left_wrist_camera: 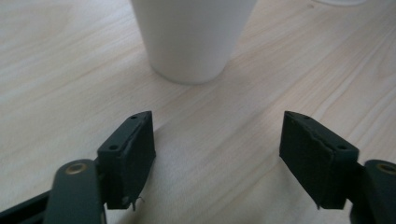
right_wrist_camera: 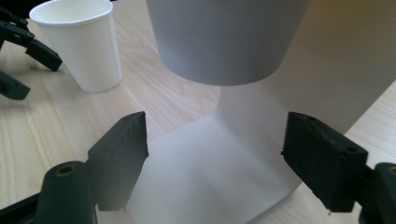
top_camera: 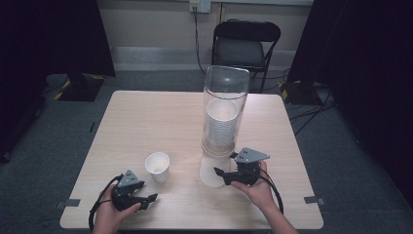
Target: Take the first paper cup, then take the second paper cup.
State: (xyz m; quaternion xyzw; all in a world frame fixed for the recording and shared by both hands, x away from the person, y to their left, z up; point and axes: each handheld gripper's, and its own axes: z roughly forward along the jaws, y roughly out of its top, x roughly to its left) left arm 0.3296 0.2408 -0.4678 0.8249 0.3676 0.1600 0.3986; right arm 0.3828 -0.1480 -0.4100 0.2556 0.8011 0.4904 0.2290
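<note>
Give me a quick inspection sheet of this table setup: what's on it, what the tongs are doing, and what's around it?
Surface: light wooden table, bare apart from the items below.
Job's things: clear cup dispenser holding a stack of white cups; lowest cup pokes out underneath; one loose paper cup stands upright.
Clutter: nothing seen.
Tongs: left tongs open, just short of the loose cup; right tongs open, beside the lowest cup, not gripping.
Cables: a black cable trails from each tool; more on the floor.
Surroundings: black folding chair, wall socket, dark curtains.

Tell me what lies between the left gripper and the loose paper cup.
Bare tabletop, per the left gripper view: the open left gripper faces the paper cup.
</note>
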